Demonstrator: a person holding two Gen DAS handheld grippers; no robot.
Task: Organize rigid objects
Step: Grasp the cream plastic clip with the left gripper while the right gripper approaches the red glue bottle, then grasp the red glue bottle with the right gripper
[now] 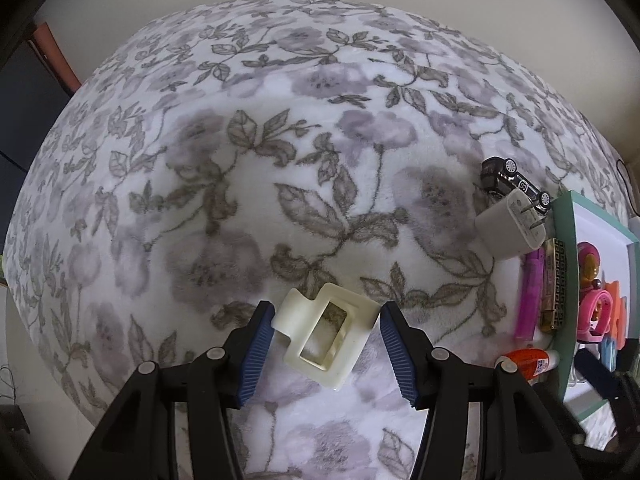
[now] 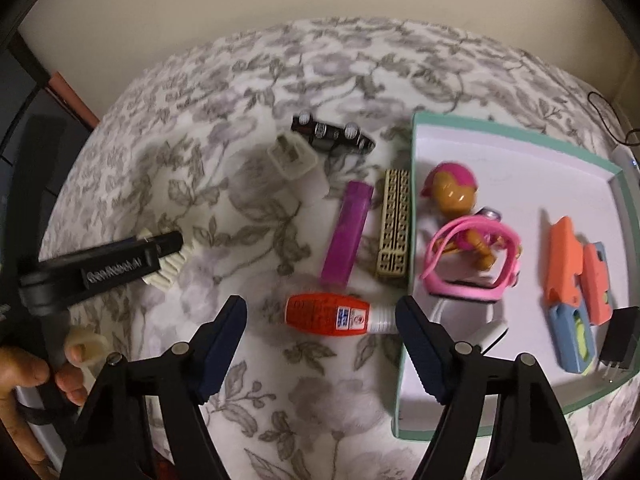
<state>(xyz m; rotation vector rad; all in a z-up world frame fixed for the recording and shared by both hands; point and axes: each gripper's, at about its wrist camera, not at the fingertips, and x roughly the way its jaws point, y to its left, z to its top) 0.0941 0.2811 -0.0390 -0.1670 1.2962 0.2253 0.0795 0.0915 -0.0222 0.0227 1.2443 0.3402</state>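
A: Where does the left tool (image 1: 326,334) stand?

B: Its jaws are spread wide, one on each side of the cream hair claw clip (image 1: 328,338). The clip lies on the floral blanket (image 1: 240,184) between the blue pads (image 1: 256,356); the left pad looks to be touching or nearly touching the clip's edge, the right pad just apart. Nothing is gripped yet.

A: And the clip's long axis?

B: It runs diagonally, from upper left to lower right in the left wrist view, so skewed to the line between the pads. I judge that closing would catch it across its corners, unless the wrist turns a little first.

A: The right tool (image 2: 322,322)?

B: Also open and empty, hovering with the orange glue bottle (image 2: 326,316) between its fingers. The bottle's long axis lies across the gap, nozzle towards the right finger.

A: Where should things go?

B: Probably into the teal-rimmed tray (image 2: 404,272) on the right, which already holds a pink watch (image 2: 468,276) and a toy figure (image 2: 450,190). The right tool is nearer the tray; the clip lies well apart from it, so the left hand has the longer carry.
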